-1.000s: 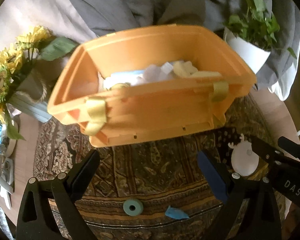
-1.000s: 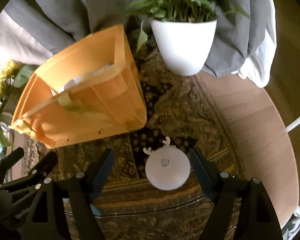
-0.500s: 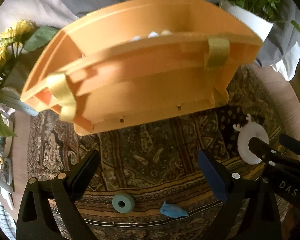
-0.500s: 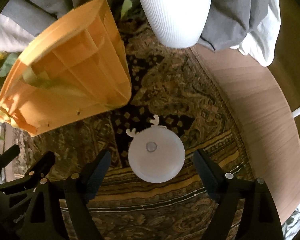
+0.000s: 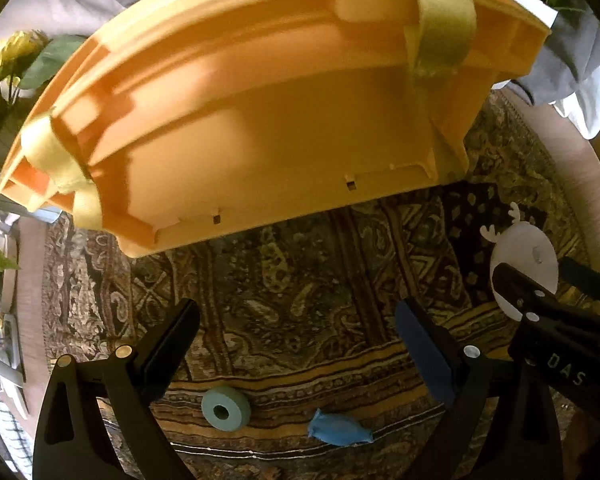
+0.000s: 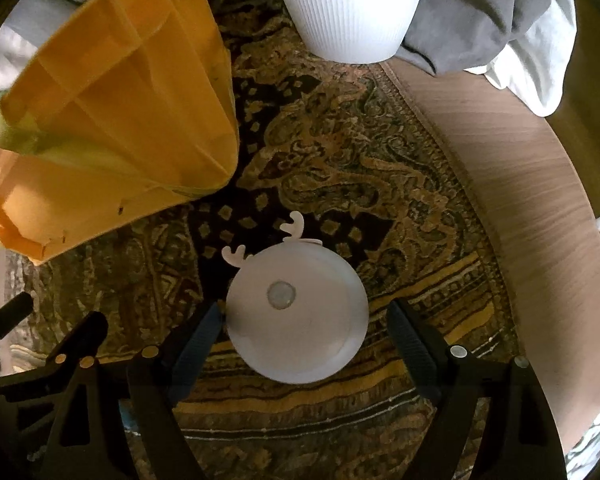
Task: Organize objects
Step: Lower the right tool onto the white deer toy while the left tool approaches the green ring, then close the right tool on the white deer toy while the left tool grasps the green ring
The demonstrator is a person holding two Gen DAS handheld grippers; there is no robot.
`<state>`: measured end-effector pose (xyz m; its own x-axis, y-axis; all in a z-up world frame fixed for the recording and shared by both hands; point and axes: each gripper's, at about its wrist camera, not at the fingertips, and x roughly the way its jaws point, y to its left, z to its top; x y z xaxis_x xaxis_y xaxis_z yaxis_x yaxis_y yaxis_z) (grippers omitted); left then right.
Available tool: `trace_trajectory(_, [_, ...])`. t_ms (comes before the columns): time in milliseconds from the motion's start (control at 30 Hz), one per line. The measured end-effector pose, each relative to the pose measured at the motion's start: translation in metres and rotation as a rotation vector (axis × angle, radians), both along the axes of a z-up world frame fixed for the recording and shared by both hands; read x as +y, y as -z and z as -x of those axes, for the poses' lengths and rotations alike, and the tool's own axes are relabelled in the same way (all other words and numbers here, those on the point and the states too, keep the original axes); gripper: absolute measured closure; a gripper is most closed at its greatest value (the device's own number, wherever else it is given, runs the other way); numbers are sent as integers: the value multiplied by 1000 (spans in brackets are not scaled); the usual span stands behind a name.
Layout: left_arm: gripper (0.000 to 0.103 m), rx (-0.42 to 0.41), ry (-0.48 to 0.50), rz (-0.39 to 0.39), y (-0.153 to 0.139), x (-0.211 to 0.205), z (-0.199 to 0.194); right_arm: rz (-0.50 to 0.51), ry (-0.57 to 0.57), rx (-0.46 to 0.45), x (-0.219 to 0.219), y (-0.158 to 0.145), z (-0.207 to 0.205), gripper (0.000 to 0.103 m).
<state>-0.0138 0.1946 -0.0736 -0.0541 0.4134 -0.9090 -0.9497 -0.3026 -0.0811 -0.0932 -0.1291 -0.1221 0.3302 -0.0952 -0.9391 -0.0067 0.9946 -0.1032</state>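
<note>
1. A smooth orange plastic bin (image 5: pixel 284 120), ribbed and stepped under its rim, with pale yellow fabric strap loops (image 5: pixel 440 36) on its near wall, stands on a patterned brown-and-gold woven rug (image 5: pixel 300 300).
2. A round white plastic disc with two small antler-shaped tabs (image 6: pixel 296 312) and a grey button at its centre lies flat on the rug, well apart from the bin's near corner.
3. The right gripper (image 6: pixel 300 344) points steeply down over the disc with its black jaws standing wide apart. The disc lies between them; the left finger's tip looks to be at the disc's edge, while the right one stands clear of it.
4. The left gripper (image 5: pixel 296 344) also has its jaws apart, nothing between them but bare rug.
5. A pale teal foam ring (image 5: pixel 225 408) and a crumpled blue wrapper-like piece (image 5: pixel 338 432) lie on the rug's striped border, near each other, close to the left gripper.
6. A white ribbed plant pot (image 6: pixel 348 8) stands beyond the disc, grey cloth (image 6: pixel 480 12) draped beside it.
7. Yellow artificial sunflowers (image 5: pixel 4 64) sit left of the bin.
8. Right of the rug's curved edge lies open smooth wooden tabletop (image 6: pixel 532 200).
</note>
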Motion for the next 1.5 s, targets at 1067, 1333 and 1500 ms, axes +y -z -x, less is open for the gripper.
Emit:
trace_trajectory(1067, [4,-54,-6,-2,21,-37,29,17,-112,-63,29,-36,39,29])
trace_trajectory(1333, [4,-87,-39,1,22,-42,50,-1,-176,-54,59,-28,43,29])
trace_trajectory(1500, [5,-105,-54,11,24,-61,49,-4,-204,-47,67,-26,47,29])
